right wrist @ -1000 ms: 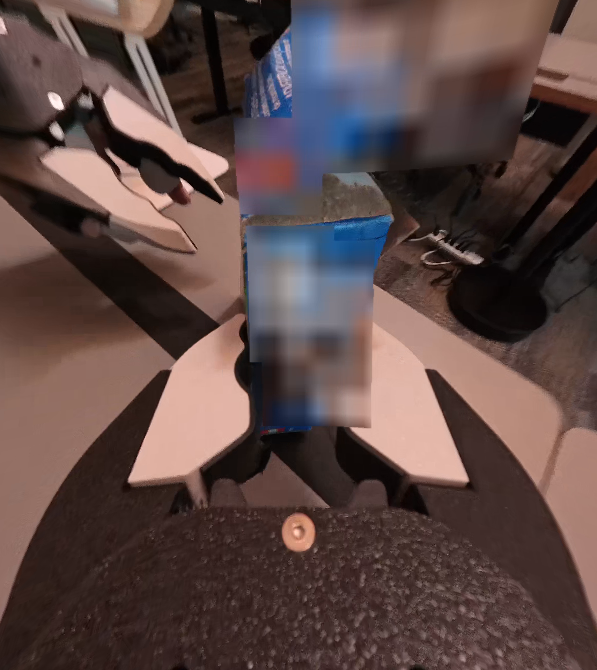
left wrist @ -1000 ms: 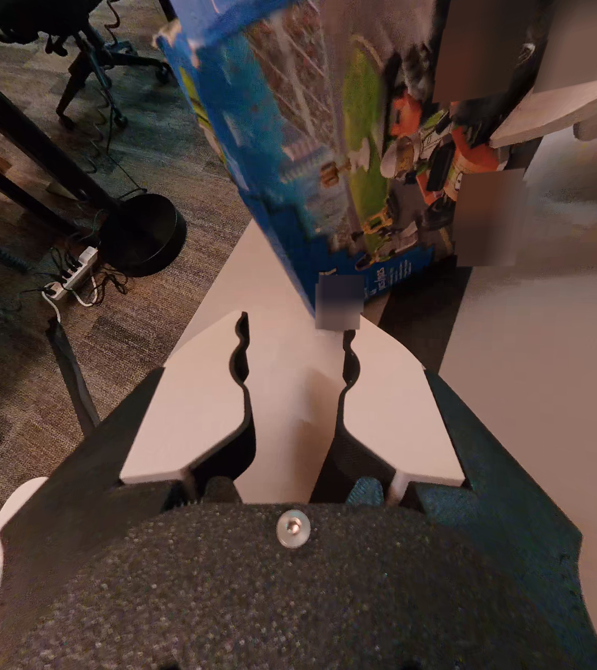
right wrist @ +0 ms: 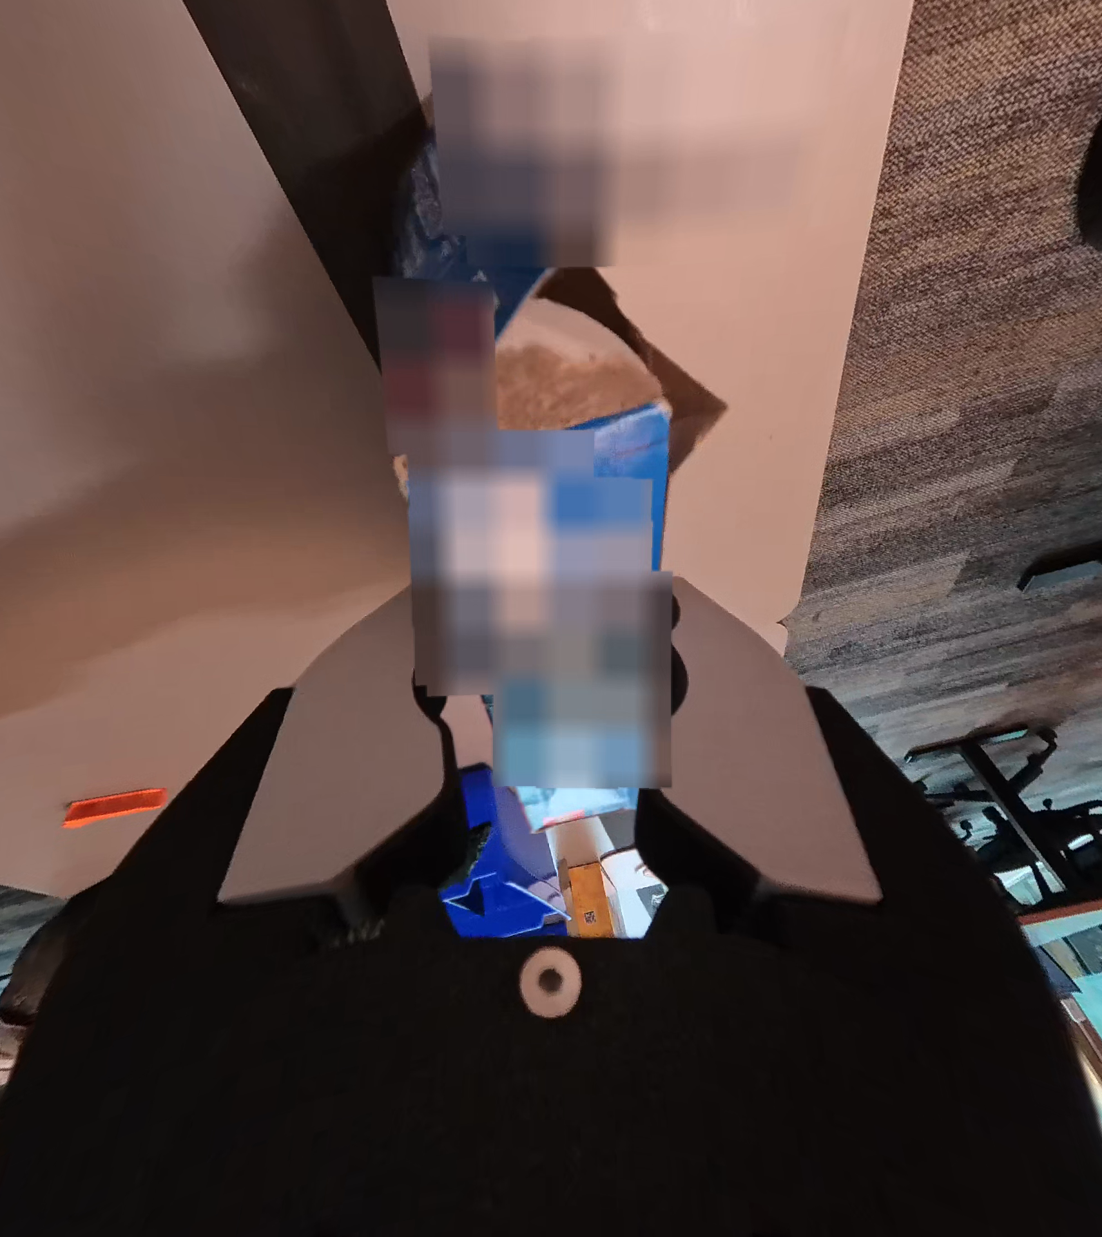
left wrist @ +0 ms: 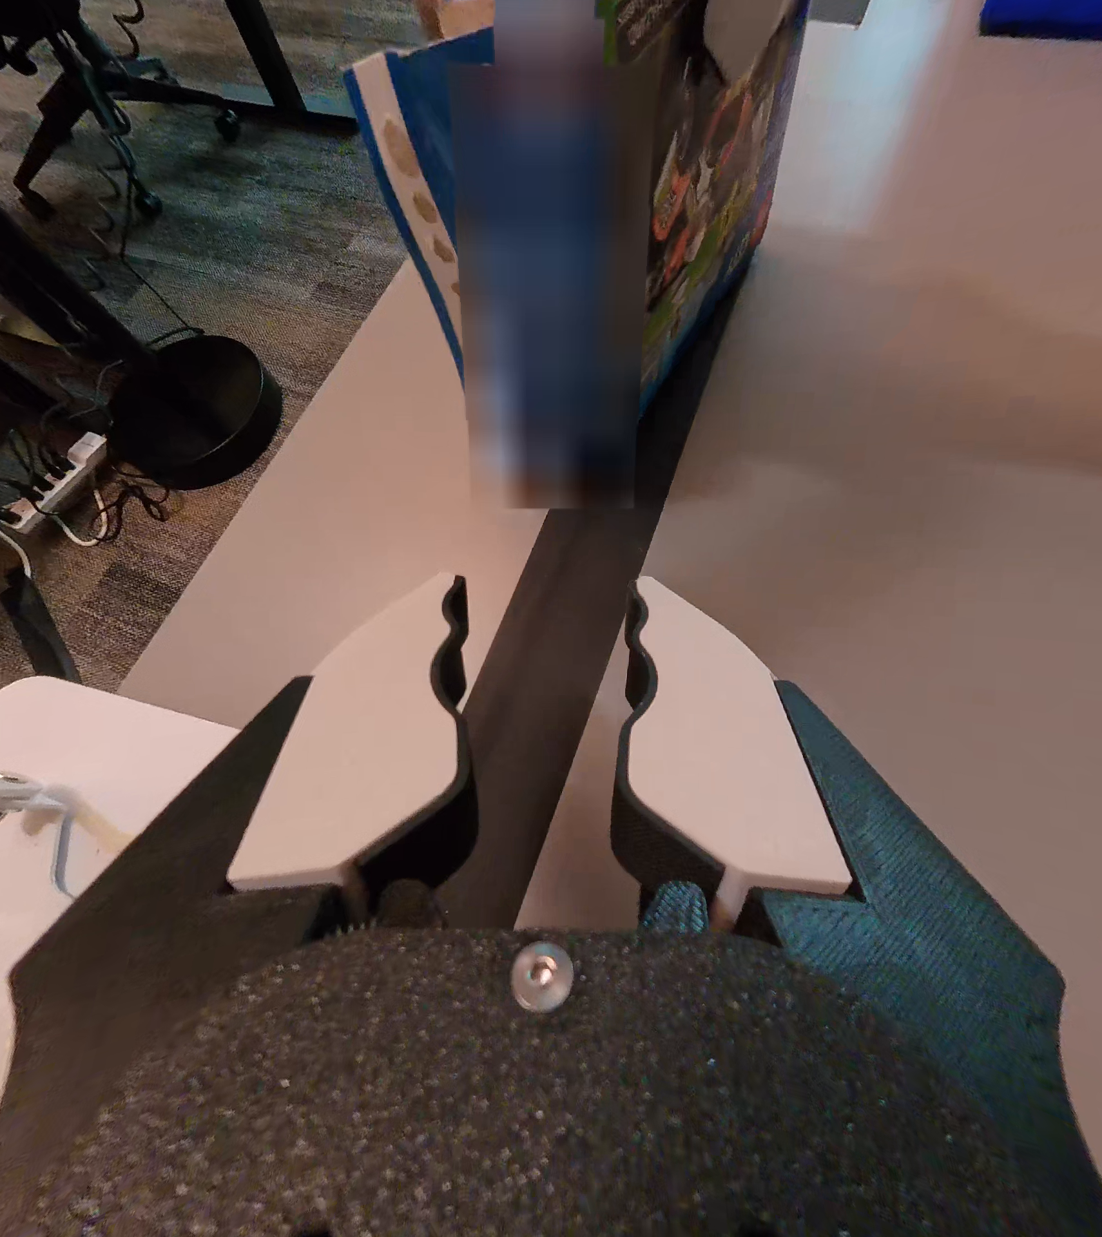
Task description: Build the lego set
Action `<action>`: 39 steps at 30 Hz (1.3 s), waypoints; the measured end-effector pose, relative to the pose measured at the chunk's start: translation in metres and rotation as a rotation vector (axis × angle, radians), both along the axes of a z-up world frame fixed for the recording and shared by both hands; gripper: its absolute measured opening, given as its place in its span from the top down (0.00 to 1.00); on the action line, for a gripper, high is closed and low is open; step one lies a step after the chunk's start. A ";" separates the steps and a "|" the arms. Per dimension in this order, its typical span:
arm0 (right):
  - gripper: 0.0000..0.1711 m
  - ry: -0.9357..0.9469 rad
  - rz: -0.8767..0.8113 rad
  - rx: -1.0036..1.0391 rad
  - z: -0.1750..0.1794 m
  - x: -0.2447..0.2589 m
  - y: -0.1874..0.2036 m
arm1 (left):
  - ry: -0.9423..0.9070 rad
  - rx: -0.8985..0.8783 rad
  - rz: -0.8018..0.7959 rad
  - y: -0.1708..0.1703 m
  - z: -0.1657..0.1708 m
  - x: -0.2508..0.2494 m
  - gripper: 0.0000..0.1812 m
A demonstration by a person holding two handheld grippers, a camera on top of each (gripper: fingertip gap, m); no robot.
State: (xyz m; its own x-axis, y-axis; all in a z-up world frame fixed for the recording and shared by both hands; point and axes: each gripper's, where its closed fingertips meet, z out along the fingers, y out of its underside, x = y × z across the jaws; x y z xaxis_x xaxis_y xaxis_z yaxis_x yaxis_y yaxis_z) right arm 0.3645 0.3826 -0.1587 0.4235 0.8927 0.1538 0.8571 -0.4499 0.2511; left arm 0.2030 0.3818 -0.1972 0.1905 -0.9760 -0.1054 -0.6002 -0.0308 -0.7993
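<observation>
The blue lego box (left wrist: 709,201) is upright ahead of my left gripper (left wrist: 545,589), with a white-lined end flap (left wrist: 414,201) hanging open on its left. The left gripper is open and empty, low over the white table (left wrist: 903,535), short of the box. In the right wrist view the scene is turned over. My right gripper (right wrist: 545,596) is shut on the narrow end of the box (right wrist: 629,442), which runs away between the fingers. The box's open end shows a brownish inside (right wrist: 562,381). Much of the box is blurred.
A dark gap strip (left wrist: 548,669) runs between the two table tops. A small orange strip (right wrist: 114,805) lies on the table (right wrist: 133,335). On the carpet at left are a black round base (left wrist: 200,408), a power strip (left wrist: 59,478) and chair legs (left wrist: 86,100). One gripper's finger ends stand about 15 cm off the other's.
The right gripper has rolled over with the box, so its view is now inverted. The left gripper has shifted right over the dark gap, and the box now stands straight ahead of it.
</observation>
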 end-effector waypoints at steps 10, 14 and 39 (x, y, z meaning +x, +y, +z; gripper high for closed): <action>0.55 0.035 -0.017 0.051 0.002 -0.002 0.004 | 0.006 0.003 -0.017 -0.007 -0.006 0.007 0.75; 0.49 0.037 -0.032 0.081 0.007 0.000 0.008 | 0.010 0.005 -0.019 -0.008 -0.008 0.005 0.75; 0.47 1.364 -0.497 0.893 0.110 -0.181 0.023 | -0.576 0.011 0.714 0.074 0.114 -0.230 0.77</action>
